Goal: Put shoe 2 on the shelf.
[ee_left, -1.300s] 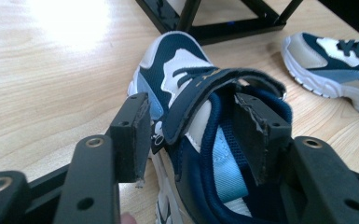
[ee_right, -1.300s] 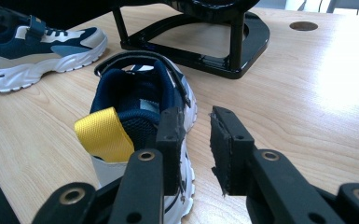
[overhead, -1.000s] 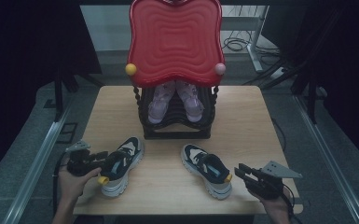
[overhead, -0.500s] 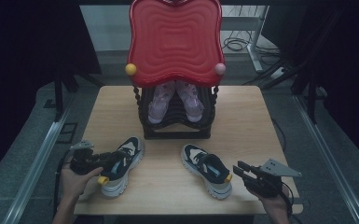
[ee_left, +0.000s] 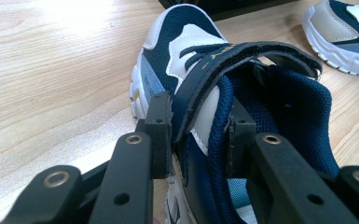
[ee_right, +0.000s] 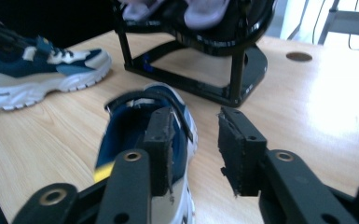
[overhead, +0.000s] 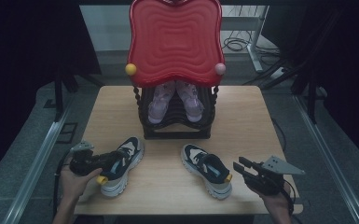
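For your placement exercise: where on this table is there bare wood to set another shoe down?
Free: the table left of the black shoe rack, the wood right of it, and the gap between the left sneaker and right sneaker. Crowded: the rack itself, holding pink shoes.

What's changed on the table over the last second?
The left gripper has just been closing its jaws on the side wall of the left shoe, with the collar and strap between them. The right gripper has been opening, behind the right shoe with nothing between the jaws. Both shoes and the rack stayed put.
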A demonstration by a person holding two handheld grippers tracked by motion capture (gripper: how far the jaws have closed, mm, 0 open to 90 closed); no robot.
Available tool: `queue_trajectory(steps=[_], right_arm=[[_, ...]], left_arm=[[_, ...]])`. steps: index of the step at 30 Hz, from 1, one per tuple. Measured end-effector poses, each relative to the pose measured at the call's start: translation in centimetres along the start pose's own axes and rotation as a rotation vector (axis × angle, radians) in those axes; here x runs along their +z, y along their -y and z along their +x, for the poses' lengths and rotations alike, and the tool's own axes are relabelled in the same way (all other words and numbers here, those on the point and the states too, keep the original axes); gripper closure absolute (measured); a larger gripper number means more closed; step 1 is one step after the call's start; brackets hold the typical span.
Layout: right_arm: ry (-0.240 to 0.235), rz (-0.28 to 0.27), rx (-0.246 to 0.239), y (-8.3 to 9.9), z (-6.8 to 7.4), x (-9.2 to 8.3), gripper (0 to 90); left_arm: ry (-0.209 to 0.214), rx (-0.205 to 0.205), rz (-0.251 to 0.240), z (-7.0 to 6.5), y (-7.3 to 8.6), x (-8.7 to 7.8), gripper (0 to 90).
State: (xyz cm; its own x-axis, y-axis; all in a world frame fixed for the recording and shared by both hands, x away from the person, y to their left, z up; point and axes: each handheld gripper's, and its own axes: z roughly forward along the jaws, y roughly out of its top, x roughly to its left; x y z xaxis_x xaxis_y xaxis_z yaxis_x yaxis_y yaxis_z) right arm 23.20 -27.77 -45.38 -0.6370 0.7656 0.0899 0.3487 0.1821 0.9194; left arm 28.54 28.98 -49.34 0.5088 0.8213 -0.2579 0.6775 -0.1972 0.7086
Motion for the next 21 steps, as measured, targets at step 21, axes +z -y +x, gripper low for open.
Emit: queue_trajectory(steps=[21], right_arm=[[-0.185,0.159,0.008,-3.0,-1.0,6.9,56.2]], left_arm=[[-0.001,-0.012,-0.006,-0.1,0.1,0.0,70.1]])
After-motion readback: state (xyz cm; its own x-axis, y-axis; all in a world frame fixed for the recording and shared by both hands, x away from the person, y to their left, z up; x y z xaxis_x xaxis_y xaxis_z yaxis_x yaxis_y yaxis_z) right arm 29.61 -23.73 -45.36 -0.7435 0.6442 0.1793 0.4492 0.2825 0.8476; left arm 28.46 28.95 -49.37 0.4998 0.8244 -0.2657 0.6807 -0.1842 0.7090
